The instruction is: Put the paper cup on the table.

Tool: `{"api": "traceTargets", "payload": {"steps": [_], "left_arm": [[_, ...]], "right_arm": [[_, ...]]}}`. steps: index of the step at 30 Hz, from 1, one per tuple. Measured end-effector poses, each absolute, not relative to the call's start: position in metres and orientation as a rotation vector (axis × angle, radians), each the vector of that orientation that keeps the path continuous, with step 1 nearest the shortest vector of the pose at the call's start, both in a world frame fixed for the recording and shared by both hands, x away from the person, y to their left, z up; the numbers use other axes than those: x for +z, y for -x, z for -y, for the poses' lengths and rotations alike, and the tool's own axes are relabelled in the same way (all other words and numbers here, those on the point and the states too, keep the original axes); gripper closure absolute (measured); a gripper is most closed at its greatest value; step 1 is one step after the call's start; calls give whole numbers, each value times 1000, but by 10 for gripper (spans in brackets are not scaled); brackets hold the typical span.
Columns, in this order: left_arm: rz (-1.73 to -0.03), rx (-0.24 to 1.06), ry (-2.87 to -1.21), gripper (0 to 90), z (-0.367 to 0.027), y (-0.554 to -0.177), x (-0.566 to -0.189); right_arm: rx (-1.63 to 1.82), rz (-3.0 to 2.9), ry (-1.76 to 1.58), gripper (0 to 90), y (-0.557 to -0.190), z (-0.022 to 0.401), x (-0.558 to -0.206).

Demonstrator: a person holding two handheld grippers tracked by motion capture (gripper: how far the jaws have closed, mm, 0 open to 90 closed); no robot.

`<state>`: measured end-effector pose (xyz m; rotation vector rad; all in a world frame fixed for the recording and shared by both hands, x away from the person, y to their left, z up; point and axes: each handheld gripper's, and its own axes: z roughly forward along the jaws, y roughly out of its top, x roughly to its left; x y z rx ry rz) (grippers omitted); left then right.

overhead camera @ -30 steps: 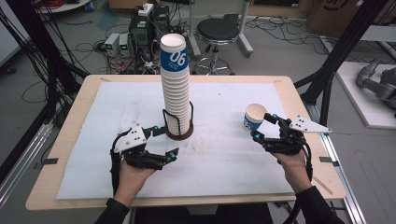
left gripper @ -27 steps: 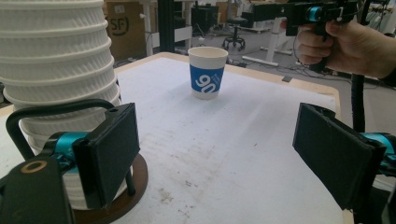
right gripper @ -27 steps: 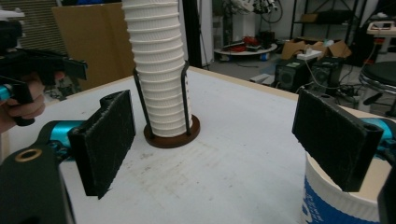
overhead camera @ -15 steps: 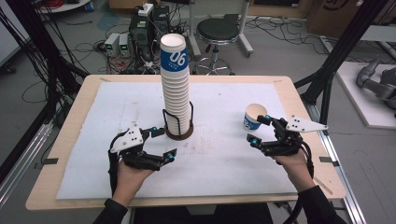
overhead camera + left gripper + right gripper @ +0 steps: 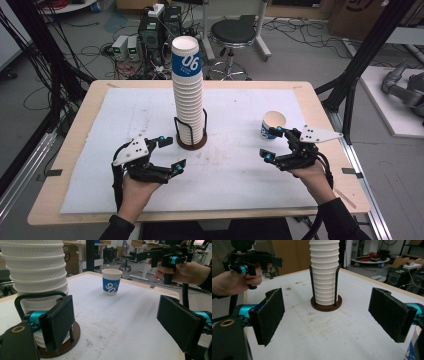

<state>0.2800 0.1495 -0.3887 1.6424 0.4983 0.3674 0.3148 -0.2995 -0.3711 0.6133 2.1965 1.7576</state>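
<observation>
The left tongs [image 5: 167, 152] hovered low over the white mat [image 5: 235, 175] on the surface [image 5: 75, 150], just in front and to the left of the cup holder [image 5: 191, 142], their jaws spread with nothing between them. In the left gripper view the left-hand jaw stood just beside the holder's black wire frame and brown base, without clearly touching them. The tall stack of white paper cups [image 5: 188, 95] stood upright in the holder, its top cup wearing a blue sleeve marked 06. The right tongs [image 5: 275, 145] were spread too, holding nothing. A single paper cup [image 5: 273, 125] with a blue label stood upright on the mat, just beside the far jaw of the right tongs and well apart from the stack.
</observation>
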Motion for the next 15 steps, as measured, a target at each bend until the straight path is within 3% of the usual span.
{"api": "traceTargets", "payload": {"steps": [15], "left_arm": [[-513,366,-1643,145,-150,-283,-391]], "right_arm": [[1755,-2201,-610,139,-318,298,-376]]}}
